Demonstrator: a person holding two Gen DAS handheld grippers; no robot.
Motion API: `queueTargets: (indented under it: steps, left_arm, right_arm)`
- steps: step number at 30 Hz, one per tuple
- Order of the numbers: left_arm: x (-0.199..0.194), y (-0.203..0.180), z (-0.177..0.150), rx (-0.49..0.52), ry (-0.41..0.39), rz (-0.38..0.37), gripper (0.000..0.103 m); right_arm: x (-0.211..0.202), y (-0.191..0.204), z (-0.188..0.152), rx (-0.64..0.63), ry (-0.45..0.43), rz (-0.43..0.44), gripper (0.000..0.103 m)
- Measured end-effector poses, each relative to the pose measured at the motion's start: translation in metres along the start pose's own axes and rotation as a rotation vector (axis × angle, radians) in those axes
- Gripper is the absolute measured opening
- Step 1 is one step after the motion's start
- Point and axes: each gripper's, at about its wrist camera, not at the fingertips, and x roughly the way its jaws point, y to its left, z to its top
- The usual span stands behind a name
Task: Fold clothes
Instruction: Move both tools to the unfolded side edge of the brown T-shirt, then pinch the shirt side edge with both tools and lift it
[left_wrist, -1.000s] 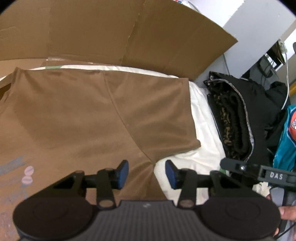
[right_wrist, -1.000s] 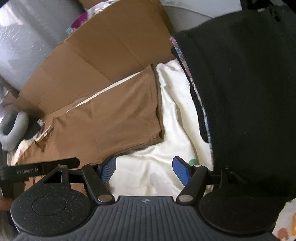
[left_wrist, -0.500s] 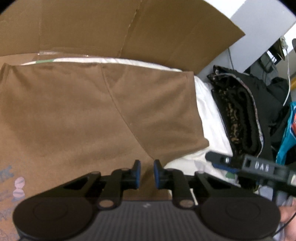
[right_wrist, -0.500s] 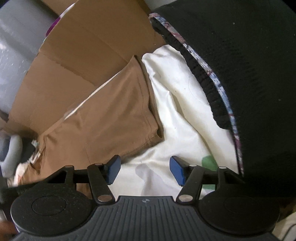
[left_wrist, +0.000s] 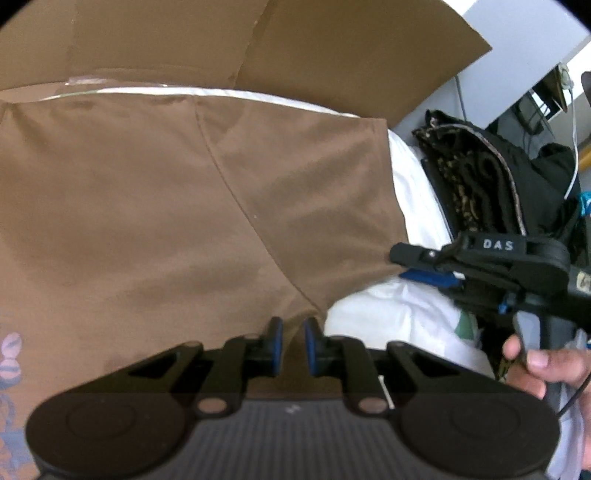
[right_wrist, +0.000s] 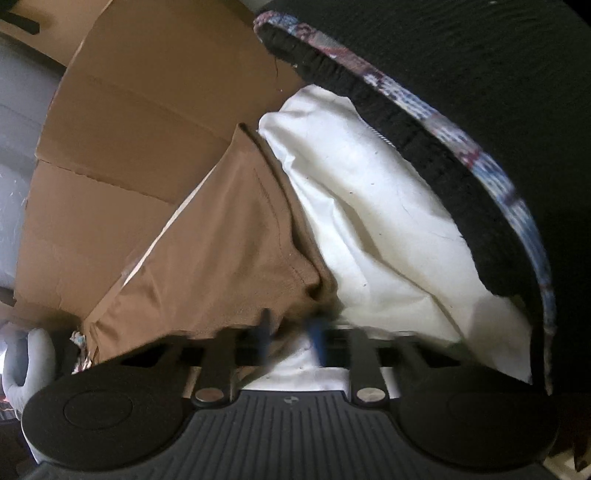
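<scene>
The left gripper (left_wrist: 292, 345) sits at the bottom middle of the left wrist view. Its two blue pads are almost together, with a thin fold of the brown T-shirt (left_wrist: 155, 221) pinched between them, close to where the sleeve (left_wrist: 317, 206) meets the body. The right gripper (right_wrist: 290, 338) is at the bottom middle of the right wrist view. Its jaws are pulled nearly shut at the low corner of the sleeve, and the pads look blurry, so it seems to have the corner, but that is hard to tell for sure. In the left wrist view the right gripper shows at the right side, held by a hand (left_wrist: 550, 365).

The T-shirt lies flat across the left and middle of the left wrist view, on a white sheet (left_wrist: 391, 314). Brown cardboard (left_wrist: 332, 48) stands behind it at the top. A dark pile of clothes (left_wrist: 491, 184) lies on the right.

Some things could go wrong. The right pads may grab the white sheet along with the sleeve, because the sheet lies right under the corner. Then the sheet would lift too. The left pinch is thin, so the cloth could slip out when pulled. If one hand pulls harder than the other, the fold could come out crooked.
</scene>
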Motion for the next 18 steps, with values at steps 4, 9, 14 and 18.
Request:
queueTargets:
  steps: [4,9,14,18]
  left_arm:
    - [0.001,-0.002,-0.001,-0.002,-0.002,-0.001,0.012]
    - [0.003,-0.001,-0.003,-0.033,-0.010,-0.001,0.011]
    - [0.002,0.006,-0.005,-0.139,-0.025,-0.013,0.011]
    - [0.002,0.008,-0.008,-0.207,-0.039,-0.031,0.006]
  right_arm:
    - [-0.009,0.009,0.005,-0.044,-0.005,0.026,0.003]
    - [-0.025,0.039,0.008,-0.159,-0.032,0.096,0.003]
    - [-0.030,0.064,0.007,-0.246,-0.027,0.154,0.003]
    - [-0.038,0.075,0.007,-0.283,-0.020,0.175,0.003]
